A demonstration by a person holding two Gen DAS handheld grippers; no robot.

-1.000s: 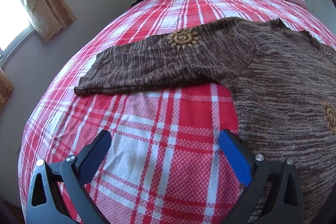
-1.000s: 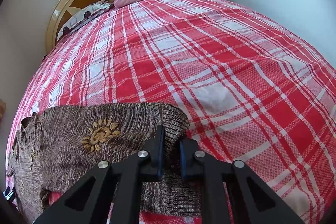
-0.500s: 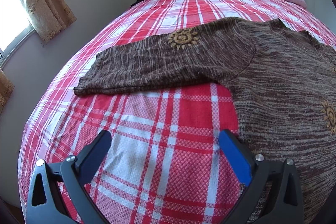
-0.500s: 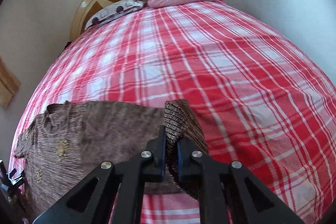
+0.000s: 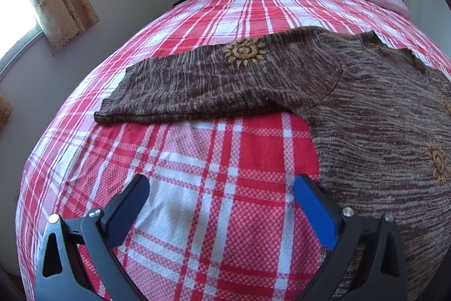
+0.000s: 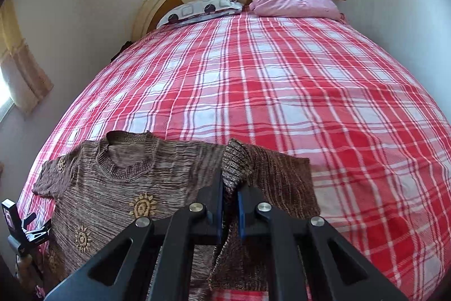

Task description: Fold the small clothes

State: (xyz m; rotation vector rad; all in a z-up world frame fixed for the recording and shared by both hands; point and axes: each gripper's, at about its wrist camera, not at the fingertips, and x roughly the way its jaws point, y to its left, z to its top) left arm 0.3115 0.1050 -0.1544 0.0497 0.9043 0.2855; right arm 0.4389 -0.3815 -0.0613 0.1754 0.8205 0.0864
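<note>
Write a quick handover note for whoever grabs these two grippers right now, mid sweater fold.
Right gripper: shut on the cuff of the sweater's right sleeve, lifted and carried in over the body.
Left gripper: open, empty, over bare plaid bedspread beside the sweater's lower edge.
Brown knit sweater: lies flat, face up, neck toward the headboard; left sleeve spread straight out.
Done: right sleeve fold begun.
Left: lay that sleeve across the chest, fold in the left sleeve, then fold the body.

Sweater (image 6: 112, 193): brown marl knit, ochre sun motifs. Bedspread (image 6: 282, 103): red-and-white plaid. Pillows at headboard edge: one pink (image 6: 296, 2), one white with dark shapes (image 6: 197, 11). Gripper pads (image 5: 315, 210): blue.
</note>
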